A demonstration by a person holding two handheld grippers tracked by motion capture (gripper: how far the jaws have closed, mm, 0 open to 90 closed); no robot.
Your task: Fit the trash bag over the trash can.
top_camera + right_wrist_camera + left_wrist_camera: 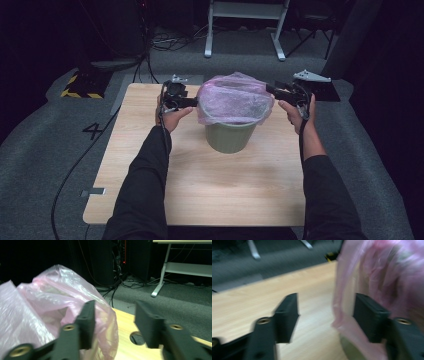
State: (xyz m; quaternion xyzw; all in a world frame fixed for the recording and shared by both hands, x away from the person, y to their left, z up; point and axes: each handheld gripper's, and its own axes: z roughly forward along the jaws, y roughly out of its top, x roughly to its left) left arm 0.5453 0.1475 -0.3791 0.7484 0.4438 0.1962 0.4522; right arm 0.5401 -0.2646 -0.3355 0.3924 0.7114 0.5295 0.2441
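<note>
We have the pink bag liner [234,100] draped over the green bin [230,136] mid-desk [200,195], both the left gripper [192,102] and right gripper [272,90] gaping empty beside it, its edges seemingly left to settle.

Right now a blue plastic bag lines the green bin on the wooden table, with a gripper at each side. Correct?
Not quite: the bag is pink, not blue, as the high view shows. It does line the green bin on the wooden table.
</note>
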